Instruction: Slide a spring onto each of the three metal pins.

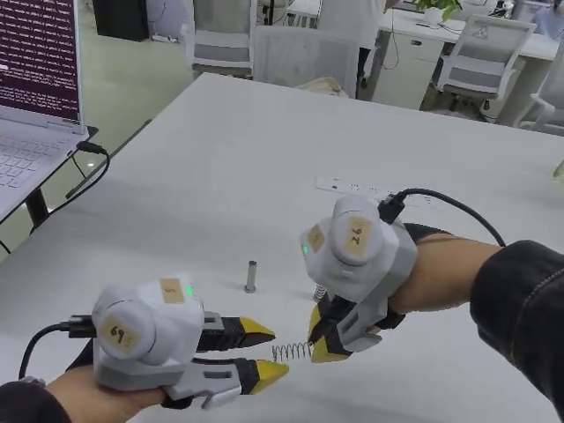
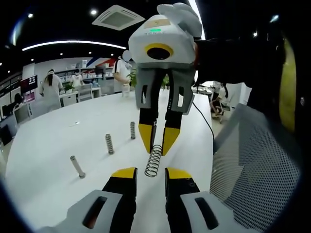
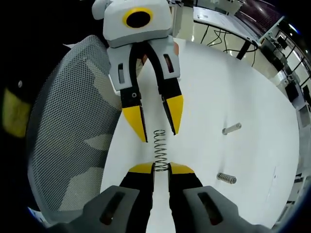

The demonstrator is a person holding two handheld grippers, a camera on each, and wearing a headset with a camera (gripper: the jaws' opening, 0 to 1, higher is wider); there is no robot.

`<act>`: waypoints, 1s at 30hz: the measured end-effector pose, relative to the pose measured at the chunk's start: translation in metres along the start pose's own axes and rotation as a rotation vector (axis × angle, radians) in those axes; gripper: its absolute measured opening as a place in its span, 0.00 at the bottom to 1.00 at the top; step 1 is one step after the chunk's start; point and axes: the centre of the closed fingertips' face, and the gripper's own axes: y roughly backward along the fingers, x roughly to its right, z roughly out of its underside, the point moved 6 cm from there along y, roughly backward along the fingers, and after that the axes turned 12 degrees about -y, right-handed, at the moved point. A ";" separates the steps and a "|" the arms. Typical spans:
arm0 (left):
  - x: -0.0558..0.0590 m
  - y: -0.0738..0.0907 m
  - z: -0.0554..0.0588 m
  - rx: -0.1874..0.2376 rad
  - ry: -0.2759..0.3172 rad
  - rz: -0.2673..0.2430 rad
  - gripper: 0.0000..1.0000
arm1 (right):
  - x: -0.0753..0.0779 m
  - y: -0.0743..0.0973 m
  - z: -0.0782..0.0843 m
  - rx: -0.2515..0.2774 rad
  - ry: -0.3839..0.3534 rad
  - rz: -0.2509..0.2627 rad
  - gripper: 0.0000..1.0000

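**Right gripper.** The right gripper (image 3: pixel 161 170) is closed narrowly on one end of the spring (image 3: pixel 160 148). In the right gripper view that end is pinched between the yellow tips. In the head view the right gripper (image 1: pixel 319 345) is angled down and to the left, low over the white table (image 1: pixel 220 176).

**Left gripper.** The left gripper (image 2: pixel 151 174) is held open. In the left gripper view its tips are set either side of the free end of the spring (image 2: pixel 154 162), with a gap on each side. In the head view the left gripper (image 1: pixel 269 350) is pointed right, facing the right gripper.

**Spring.** The spring (image 1: pixel 293 352) is carried just above the table, stretched between the two sets of tips. From the opposing cameras the right gripper (image 2: pixel 156 151) and the left gripper (image 3: pixel 159 136) are seen head-on.

**Pins.** The bare pin (image 1: pixel 251 276) stands upright on the table, beyond the grippers and apart from them. In the left gripper view the bare pin (image 2: pixel 76 166) is seen to the left, with the nearer loaded pin (image 2: pixel 110 143) and the farther loaded pin (image 2: pixel 132 130) beyond it, each fitted with a spring. In the right gripper view the bare pin (image 3: pixel 232 128) and one loaded pin (image 3: pixel 226 178) are seen to the right.

**Surroundings.** A laptop (image 1: pixel 35 79) and a power strip (image 1: pixel 352 187) are located farther off.
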 end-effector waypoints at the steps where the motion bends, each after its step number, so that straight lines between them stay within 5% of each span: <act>1: 0.000 0.000 0.000 0.000 -0.002 0.003 0.12 | 0.000 0.000 0.000 -0.001 0.001 0.000 0.08; 8: 0.002 -0.003 0.000 -0.001 -0.008 0.012 0.04 | -0.003 0.001 -0.002 0.003 0.004 -0.001 0.08; 30: 0.005 -0.002 0.001 -0.012 0.021 0.043 0.02 | -0.002 -0.002 0.006 0.068 0.006 -0.009 0.10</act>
